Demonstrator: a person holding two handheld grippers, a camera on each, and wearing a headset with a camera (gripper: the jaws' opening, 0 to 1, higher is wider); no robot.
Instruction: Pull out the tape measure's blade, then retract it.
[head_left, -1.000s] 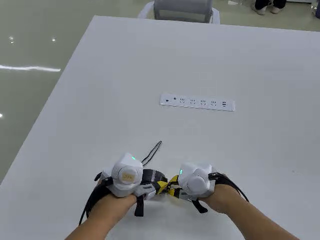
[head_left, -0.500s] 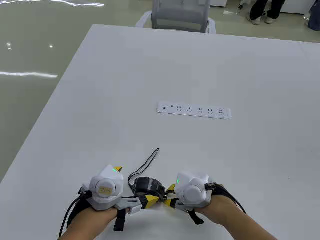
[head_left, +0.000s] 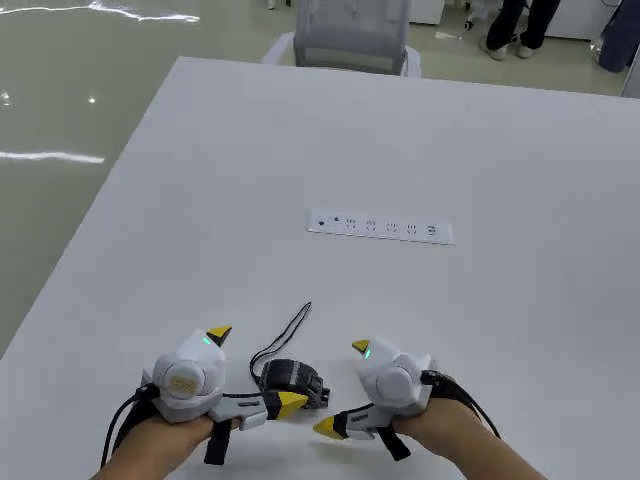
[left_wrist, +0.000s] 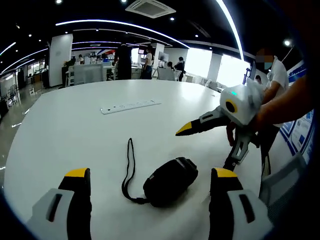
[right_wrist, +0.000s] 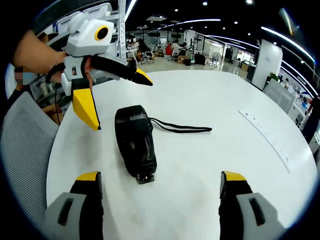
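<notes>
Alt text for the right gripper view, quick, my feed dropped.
A black tape measure lies loose on the white table, no blade drawn out, ahead of the right claw, jaws open. The left claw, also open, hangs just beyond it at upper left; the measure's strap trails right.

no legible text, no readable labels

Black tape measure (left_wrist: 170, 181) ahead of spread jaws, white table (left_wrist: 75, 130)

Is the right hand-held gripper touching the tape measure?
Apart. In the right gripper view, bare table separates the tape measure from the open right hand-held gripper.
</notes>
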